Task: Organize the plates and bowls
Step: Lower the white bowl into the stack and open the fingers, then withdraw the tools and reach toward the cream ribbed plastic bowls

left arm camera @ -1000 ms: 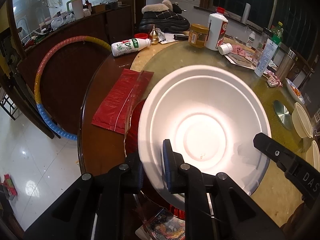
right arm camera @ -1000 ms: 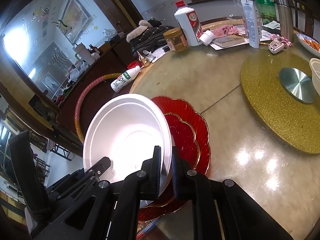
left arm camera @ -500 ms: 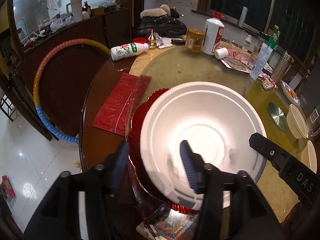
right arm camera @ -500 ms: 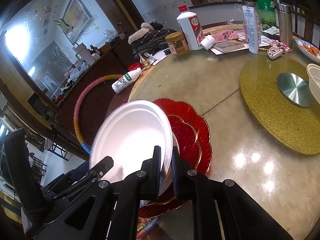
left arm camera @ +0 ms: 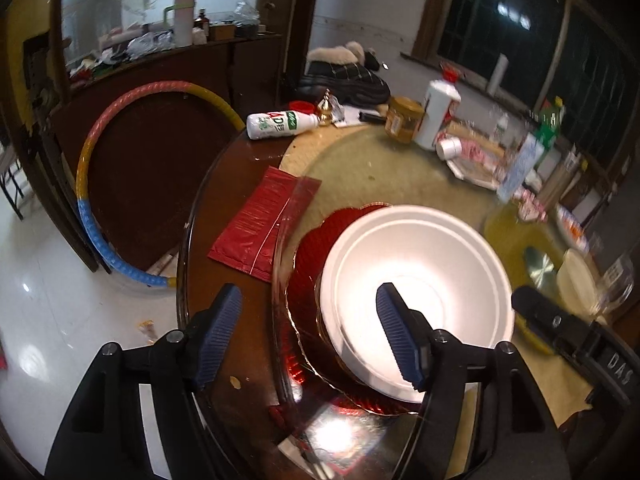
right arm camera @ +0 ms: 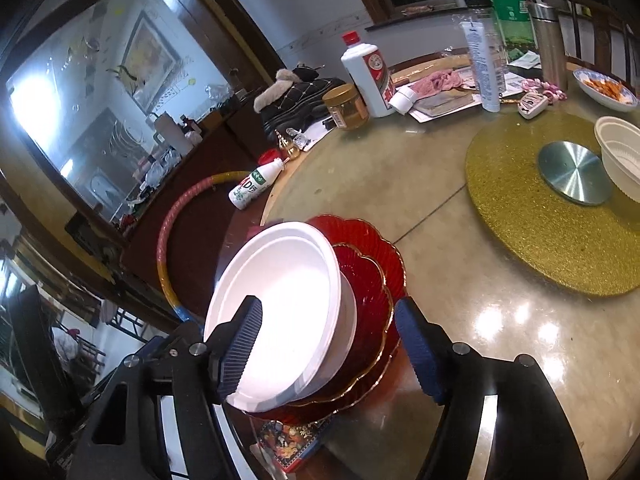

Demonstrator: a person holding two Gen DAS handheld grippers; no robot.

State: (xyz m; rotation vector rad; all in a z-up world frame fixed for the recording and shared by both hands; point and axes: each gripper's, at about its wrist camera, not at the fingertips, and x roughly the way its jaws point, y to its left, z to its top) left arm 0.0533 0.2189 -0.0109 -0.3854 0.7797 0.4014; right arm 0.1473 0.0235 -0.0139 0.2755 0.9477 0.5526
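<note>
The white bowl (left arm camera: 416,280) sits on a stack of red plates (right arm camera: 372,280) near the edge of the counter (right arm camera: 460,320). The left gripper (left arm camera: 308,336) has its jaws opening, wide apart and pressing on nothing; the bowl's near rim lies between them. The right gripper (right arm camera: 328,344) likewise has opening jaws that straddle the bowl's rim without touching it. Another white bowl (right arm camera: 620,152) rests on the gold mat (right arm camera: 540,240).

"AD" on lying bottle (left arm camera: 280,124)
</note>
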